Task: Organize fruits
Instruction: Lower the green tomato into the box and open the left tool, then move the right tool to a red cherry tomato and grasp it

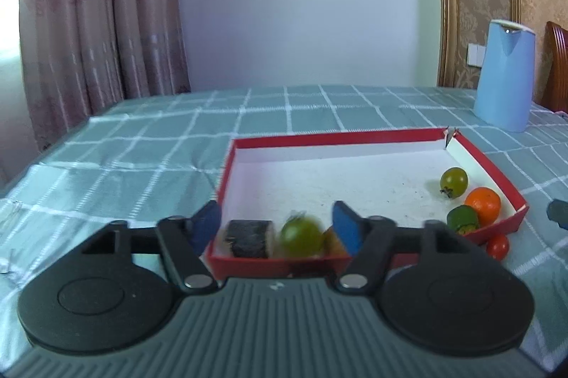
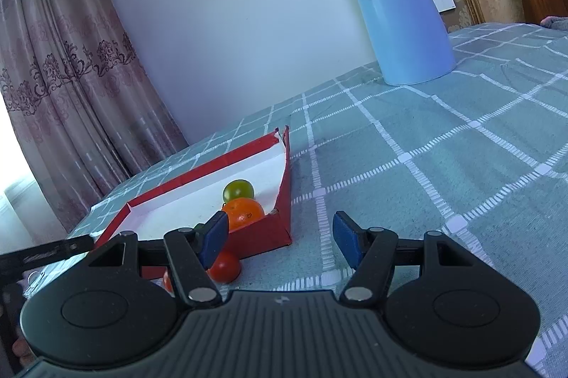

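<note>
A blurred round green tomato (image 1: 301,235) sits between the spread left gripper (image 1: 277,226) fingers; right gripper (image 2: 280,240) gapes empty, small red tomato (image 2: 224,266) at nine o'clock.

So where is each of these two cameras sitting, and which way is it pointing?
Left wrist: on the left gripper, low at the red tray's near edge, facing across it to the wall; its own open fingers show, a blurred green fruit between them.
Right wrist: on the right gripper, off the tray's right corner, tilted, facing the kettle; its open fingers show, a red tomato behind the left one.
Shared: tray, orange, kettle.
</note>
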